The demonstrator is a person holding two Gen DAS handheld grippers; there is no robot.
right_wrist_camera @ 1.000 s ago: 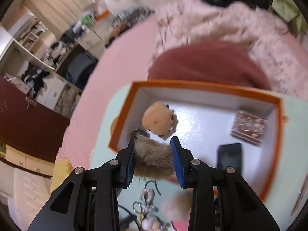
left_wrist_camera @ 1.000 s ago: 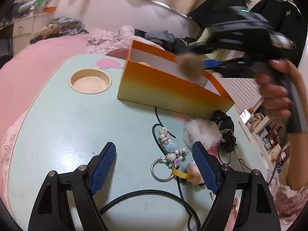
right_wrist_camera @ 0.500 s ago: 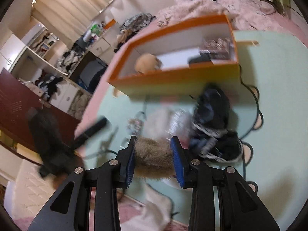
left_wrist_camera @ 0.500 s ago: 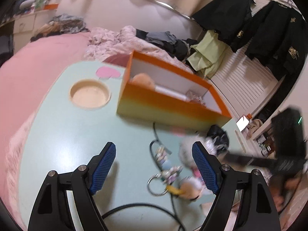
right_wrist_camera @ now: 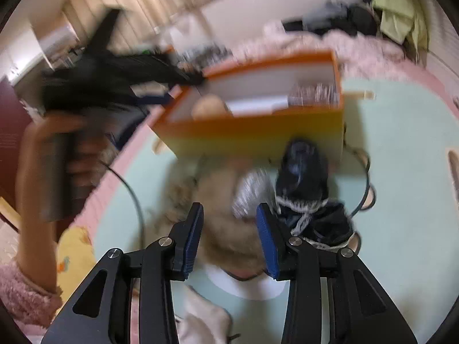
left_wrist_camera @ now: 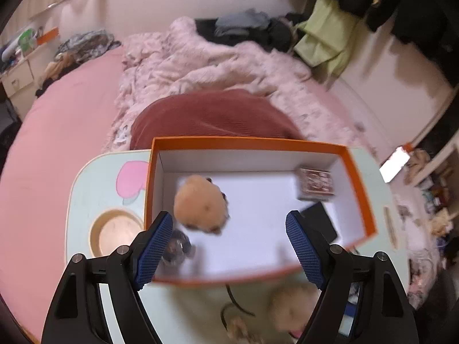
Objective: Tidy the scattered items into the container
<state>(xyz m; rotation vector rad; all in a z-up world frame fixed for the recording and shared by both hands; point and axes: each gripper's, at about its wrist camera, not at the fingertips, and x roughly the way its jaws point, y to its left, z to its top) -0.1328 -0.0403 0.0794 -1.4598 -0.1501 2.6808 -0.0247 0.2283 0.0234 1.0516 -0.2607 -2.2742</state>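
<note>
Overhead, left claw (left_wrist_camera: 229,246) spread above glossy orange box (left_wrist_camera: 258,143), right claw (right_wrist_camera: 229,239) parted, empty.

orange box (left_wrist_camera: 360,189) with a white inside, on a pale mint bench (left_wrist_camera: 86,189); tan plush toy (left_wrist_camera: 200,203), patterned maroon card pack (left_wrist_camera: 315,183), blue-padded black tools.

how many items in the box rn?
4 visible: tan plush at left, patterned card box at far right, black flat item in front of it, a blurred dark object by the left near corner. The near wall may hide more.
</note>
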